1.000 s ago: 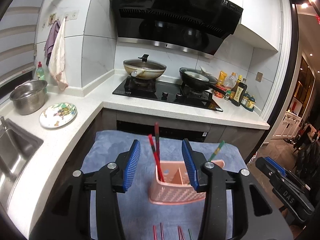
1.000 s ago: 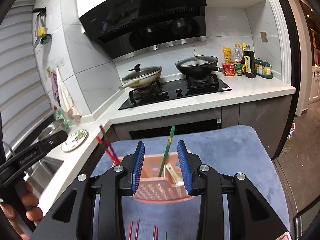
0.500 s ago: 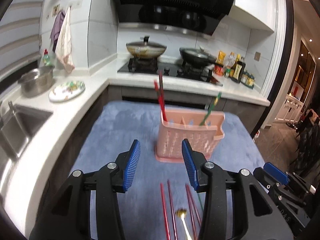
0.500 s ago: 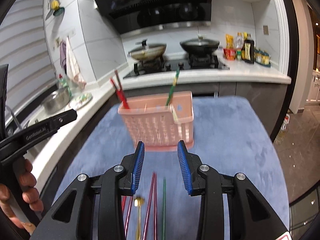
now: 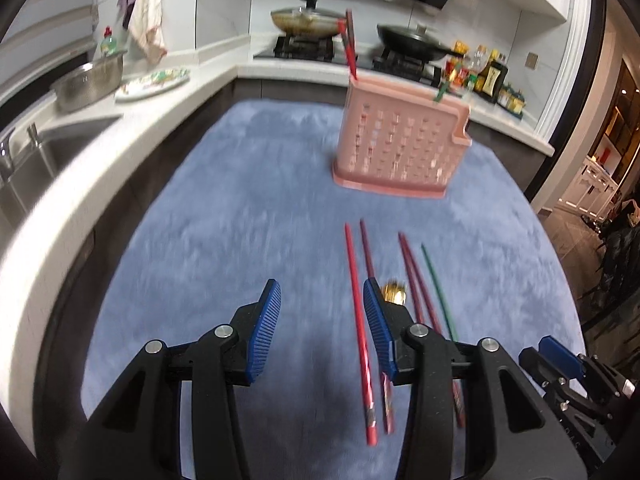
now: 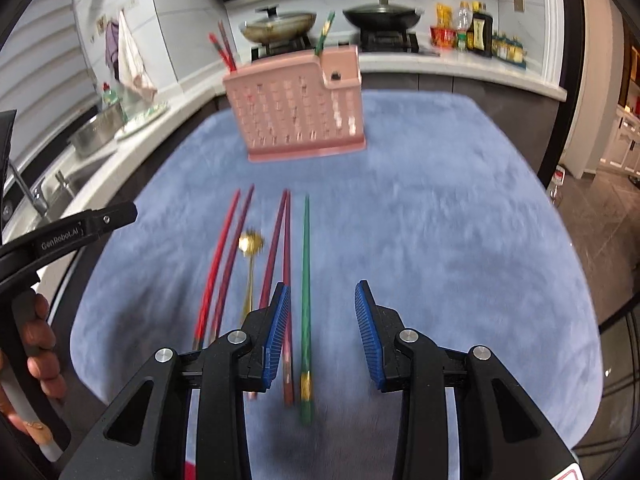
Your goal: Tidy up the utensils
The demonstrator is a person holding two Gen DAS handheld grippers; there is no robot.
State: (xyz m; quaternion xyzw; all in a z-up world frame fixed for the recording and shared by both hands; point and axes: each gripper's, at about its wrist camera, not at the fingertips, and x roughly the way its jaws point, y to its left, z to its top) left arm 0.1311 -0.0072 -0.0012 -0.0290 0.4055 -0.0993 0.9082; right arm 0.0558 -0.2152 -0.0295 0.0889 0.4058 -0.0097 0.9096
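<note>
A pink slotted utensil holder (image 5: 400, 142) (image 6: 298, 110) stands on a blue mat (image 5: 240, 216) (image 6: 440, 232). It holds two red chopsticks (image 5: 349, 46) (image 6: 223, 52) and a green one (image 6: 325, 34). On the mat lie several red chopsticks (image 5: 357, 304) (image 6: 216, 268), a green chopstick (image 5: 437, 288) (image 6: 306, 280) and a gold spoon (image 5: 394, 293) (image 6: 251, 256). My left gripper (image 5: 320, 320) is open and empty just left of the red chopsticks. My right gripper (image 6: 322, 320) is open and empty above the green chopstick.
A white counter (image 5: 80, 152) runs along the left with a sink (image 5: 36, 160), a steel bowl (image 5: 90, 84) and a plate (image 5: 154, 80). Behind are a stove with pans (image 5: 308, 22) and sauce bottles (image 5: 490, 76). The mat's right edge drops to the floor.
Both grippers have pulled back from the holder and tilted down toward the mat. The loose chopsticks and spoon are now in front of the fingers. Both stay open.
</note>
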